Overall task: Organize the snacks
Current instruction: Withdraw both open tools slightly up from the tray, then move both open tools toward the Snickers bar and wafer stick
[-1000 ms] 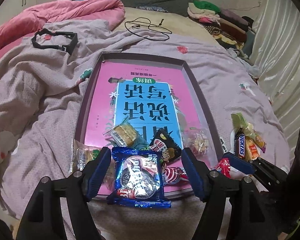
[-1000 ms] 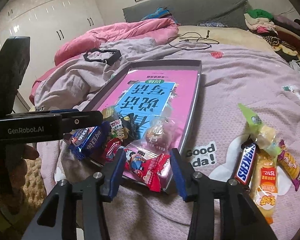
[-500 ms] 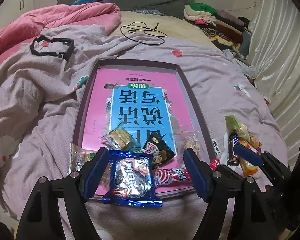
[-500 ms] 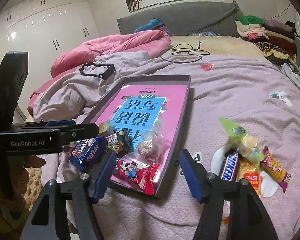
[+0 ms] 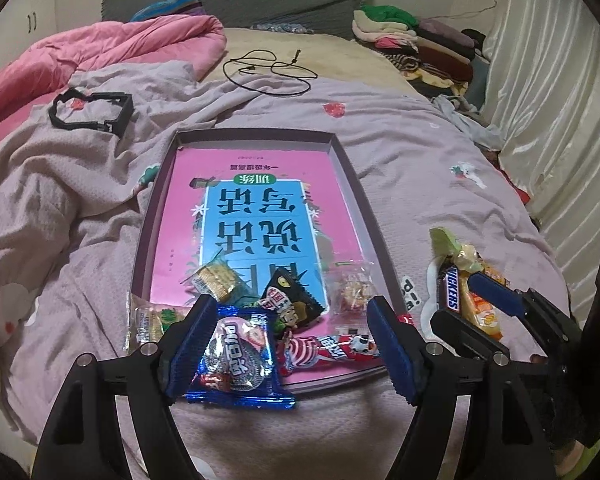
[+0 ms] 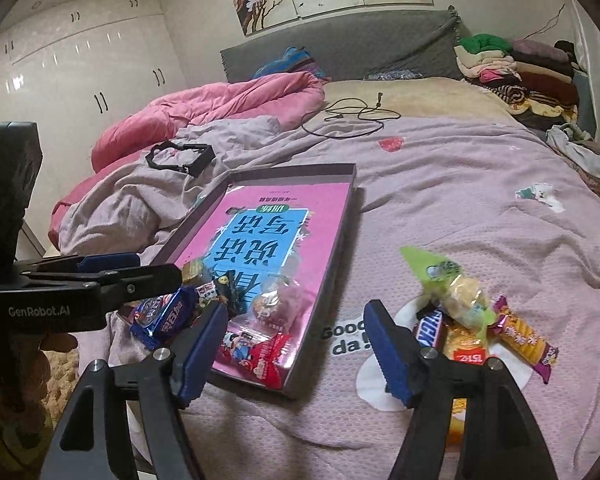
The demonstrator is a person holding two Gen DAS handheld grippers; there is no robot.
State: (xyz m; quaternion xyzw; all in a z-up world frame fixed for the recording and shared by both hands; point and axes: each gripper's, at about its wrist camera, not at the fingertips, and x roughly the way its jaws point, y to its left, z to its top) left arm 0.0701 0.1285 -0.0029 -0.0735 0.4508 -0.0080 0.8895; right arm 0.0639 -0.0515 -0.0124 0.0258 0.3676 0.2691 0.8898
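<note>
Looking down both cameras, I see a shallow box lid (image 5: 354,184) lying on the lilac bedspread (image 5: 420,140), with a pink and blue booklet (image 5: 256,216) flat inside it. Snacks crowd the lid's near end: a blue biscuit packet (image 5: 236,356) hangs over the near rim, with a red striped packet (image 5: 324,350), a black packet (image 5: 288,300), a cracker pack (image 5: 216,280) and a clear-wrapped sweet (image 5: 352,294) beside or behind it.

My left gripper (image 5: 292,354) stands with its jaws wide apart; the blue biscuit packet lies against the left pad but is not pinched. My right gripper (image 6: 296,354) has just been opening its jaws, and they now stand spread over the lid's near corner with nothing clamped; the red packet (image 6: 264,360) lies below them inside the lid.

A second heap waits on the bedspread right of the lid, apart from it: a Snickers bar (image 6: 430,332), a green-topped clear bag (image 6: 452,284), an orange packet (image 6: 466,350) and a purple-ended bar (image 6: 524,338).

A black frame (image 5: 92,114) and a black cable (image 5: 268,72) lie farther up the bed.
</note>
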